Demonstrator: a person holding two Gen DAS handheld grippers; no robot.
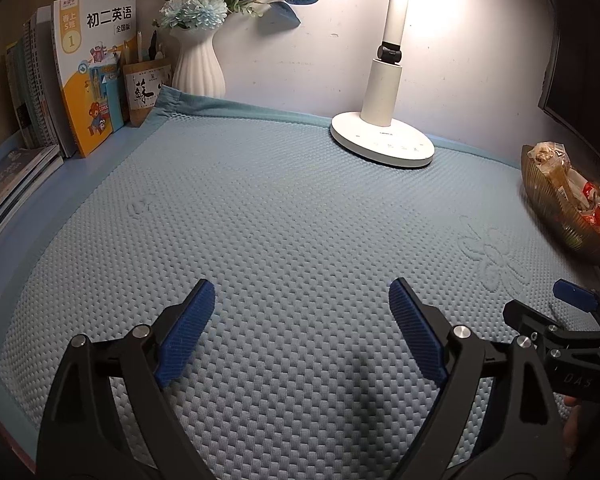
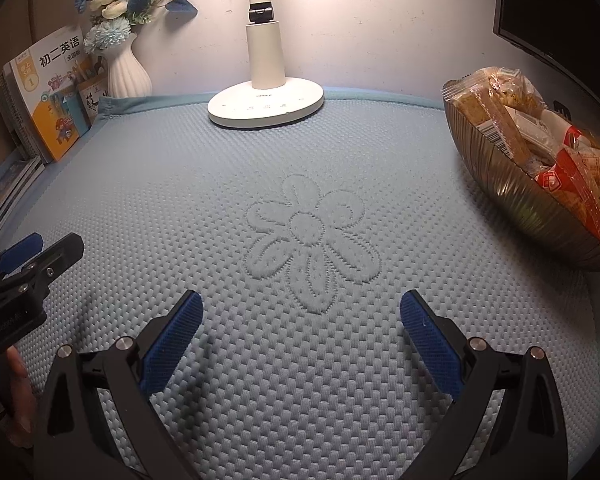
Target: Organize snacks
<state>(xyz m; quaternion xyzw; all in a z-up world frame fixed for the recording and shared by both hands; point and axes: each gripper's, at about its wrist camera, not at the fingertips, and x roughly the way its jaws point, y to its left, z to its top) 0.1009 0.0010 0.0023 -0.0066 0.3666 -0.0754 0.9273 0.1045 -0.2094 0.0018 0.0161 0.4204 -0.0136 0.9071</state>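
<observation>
On the left, books [image 1: 88, 76] leaned against the wall beside a white vase [image 1: 198, 62] of flowers, and my left claw [image 1: 302, 320] hung over the blue quilted mat [image 1: 284, 216] covering the tabletop, pads apart and empty. A lit white lamp [image 2: 266, 100] stood mid-back. My right claw [image 2: 301, 326] was spread too, holding nothing, and the snacks [image 2: 548, 136] lay heaped in a bowl [image 2: 512, 196] at far right.

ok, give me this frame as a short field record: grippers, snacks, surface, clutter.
left gripper: open, empty, over the mat
right gripper: open, empty, over the mat
snacks: wrapped packets piled in a ribbed amber glass bowl, right side
surface: textured light-blue mat with a stitched flower
clutter: white desk lamp, white ribbed vase of flowers, upright books at rear left
</observation>
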